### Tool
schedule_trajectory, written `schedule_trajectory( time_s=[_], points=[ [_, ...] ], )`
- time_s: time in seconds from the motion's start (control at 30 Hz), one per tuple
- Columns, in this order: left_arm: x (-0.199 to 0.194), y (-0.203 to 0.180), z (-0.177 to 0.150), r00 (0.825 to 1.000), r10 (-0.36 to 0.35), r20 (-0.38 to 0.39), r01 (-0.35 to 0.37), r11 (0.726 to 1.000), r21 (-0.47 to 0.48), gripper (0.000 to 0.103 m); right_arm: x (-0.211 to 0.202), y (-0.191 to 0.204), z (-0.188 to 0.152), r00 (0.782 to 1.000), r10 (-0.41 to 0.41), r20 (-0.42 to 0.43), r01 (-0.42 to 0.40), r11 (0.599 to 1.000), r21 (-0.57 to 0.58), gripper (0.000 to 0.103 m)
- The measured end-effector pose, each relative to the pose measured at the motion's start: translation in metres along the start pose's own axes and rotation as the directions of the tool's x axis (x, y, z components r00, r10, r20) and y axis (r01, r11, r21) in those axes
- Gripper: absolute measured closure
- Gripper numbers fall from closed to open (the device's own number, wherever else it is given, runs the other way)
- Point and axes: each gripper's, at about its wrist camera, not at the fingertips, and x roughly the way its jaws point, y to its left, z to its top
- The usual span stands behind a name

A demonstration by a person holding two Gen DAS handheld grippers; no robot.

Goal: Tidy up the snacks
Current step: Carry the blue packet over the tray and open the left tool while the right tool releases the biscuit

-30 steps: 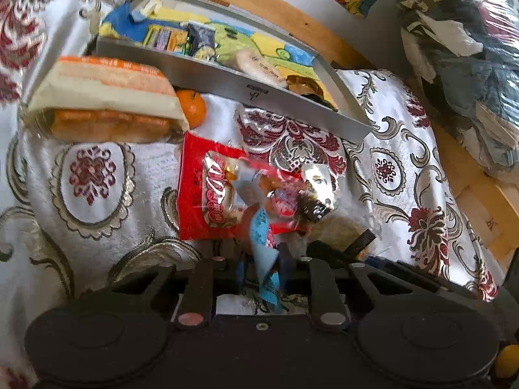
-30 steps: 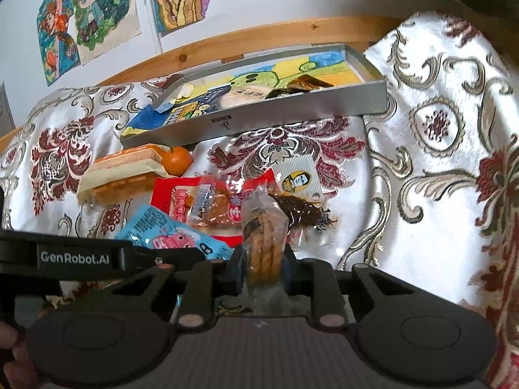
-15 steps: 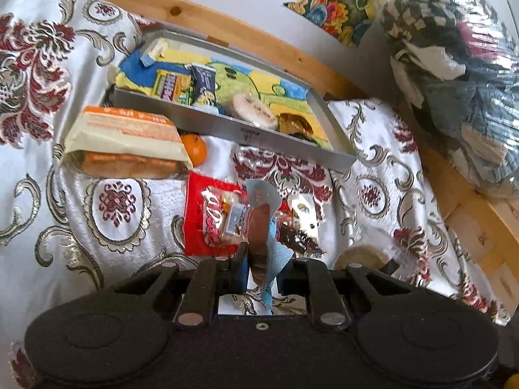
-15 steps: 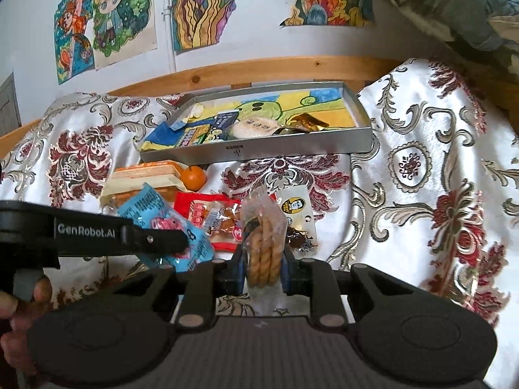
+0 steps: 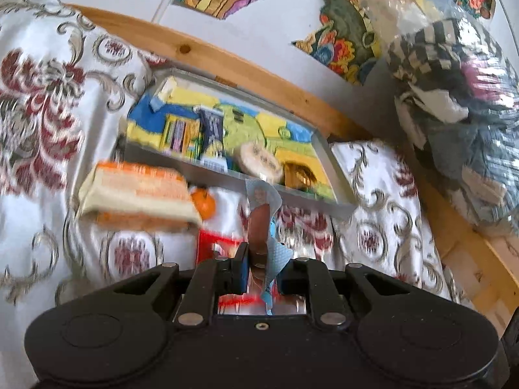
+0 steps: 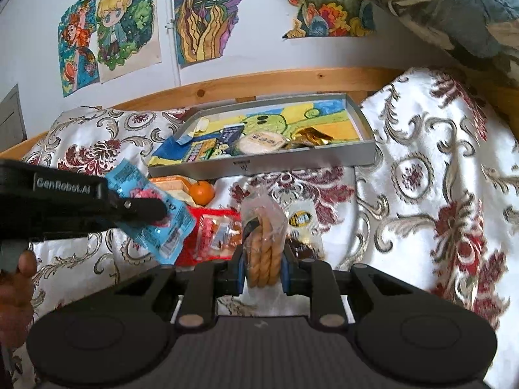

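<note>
Showing blue packet [image 6: 152, 217] face: right view.

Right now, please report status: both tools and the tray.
Left tool shut on blue packet. Right tool shut on biscuit bag. Tray ahead, path open.

Soft, bright daylight fills both fisheye views, with strong curving and black corners at the edges. The left wrist view is smeared with motion blur, worst on the patterned cloth [image 5: 48, 149] at left. The right wrist view is sharper, blurring only at far right.
</note>
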Motion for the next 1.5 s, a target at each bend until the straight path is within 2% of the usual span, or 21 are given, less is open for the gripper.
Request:
schedule_trajectory(
  time_s=[0.13,0.27,0.5,0.77,0.87,1.0,1.07,1.1,1.13,1.17,1.2,1.27,1.4,1.5],
  points=[
    [0.013,0.003,0.034,0.999,0.007,0.043,-0.007,1.0,-0.002,0.086,0.011,0.003,0.02,0.999,0.034,0.016,-0.034,0.999,-0.018,0.079],
    [0.03,0.012,0.071,0.997,0.017,0.08,-0.017,1.0,0.006,0.086,0.031,0.011,0.051,0.997,0.057,0.053,-0.053,0.995,-0.087,0.079],
    [0.071,0.047,0.118,0.994,0.07,0.084,-0.067,0.997,-0.037,0.086,0.096,0.025,0.11,0.988,0.134,0.072,-0.126,0.986,-0.112,0.079],
    [0.11,0.088,0.126,0.995,0.1,0.015,-0.097,0.986,-0.136,0.086,0.176,0.034,0.137,0.978,0.209,-0.018,-0.209,0.977,-0.047,0.079],
    [0.117,0.09,0.124,0.993,0.12,-0.002,-0.12,0.987,-0.111,0.086,0.192,0.03,0.136,0.975,0.212,-0.069,-0.214,0.977,-0.021,0.079],
    [0.118,0.084,0.124,0.988,0.154,0.007,-0.154,0.987,-0.044,0.085,0.199,0.026,0.134,0.982,0.165,-0.088,-0.168,0.986,-0.021,0.077],
    [0.119,0.079,0.124,0.979,0.203,0.007,-0.203,0.979,0.002,0.079,0.199,0.023,0.134,0.987,0.138,-0.079,-0.14,0.99,-0.026,0.064],
    [0.12,0.077,0.124,0.972,0.235,0.007,-0.235,0.972,0.023,0.069,0.199,0.023,0.134,0.99,0.116,-0.073,-0.119,0.992,-0.039,0.061],
    [0.121,0.077,0.123,0.967,0.254,0.005,-0.254,0.967,0.033,0.05,0.198,0.023,0.134,0.994,0.092,-0.066,-0.095,0.994,-0.057,0.057],
    [0.122,0.077,0.123,0.965,0.261,0.001,-0.261,0.965,0.03,0.039,0.197,0.024,0.135,0.995,0.073,-0.061,-0.078,0.994,-0.071,0.055],
    [0.122,0.078,0.122,0.967,0.253,0.001,-0.253,0.967,0.018,0.033,0.196,0.024,0.135,0.997,0.059,-0.056,-0.063,0.995,-0.08,0.051],
    [0.119,0.078,0.121,0.967,0.254,0.003,-0.254,0.967,0.001,0.031,0.194,0.021,0.135,0.999,0.031,-0.043,-0.034,0.997,-0.076,0.029],
    [0.108,0.069,0.119,0.965,0.26,0.042,-0.261,0.965,0.011,0.017,0.184,0.02,0.134,1.0,-0.009,0.005,0.01,0.995,-0.096,0.017],
    [0.097,0.062,0.119,0.959,0.272,0.081,-0.274,0.962,0.007,0.008,0.173,0.018,0.134,0.998,-0.045,0.04,0.049,0.991,-0.121,0.013]
  ],
)
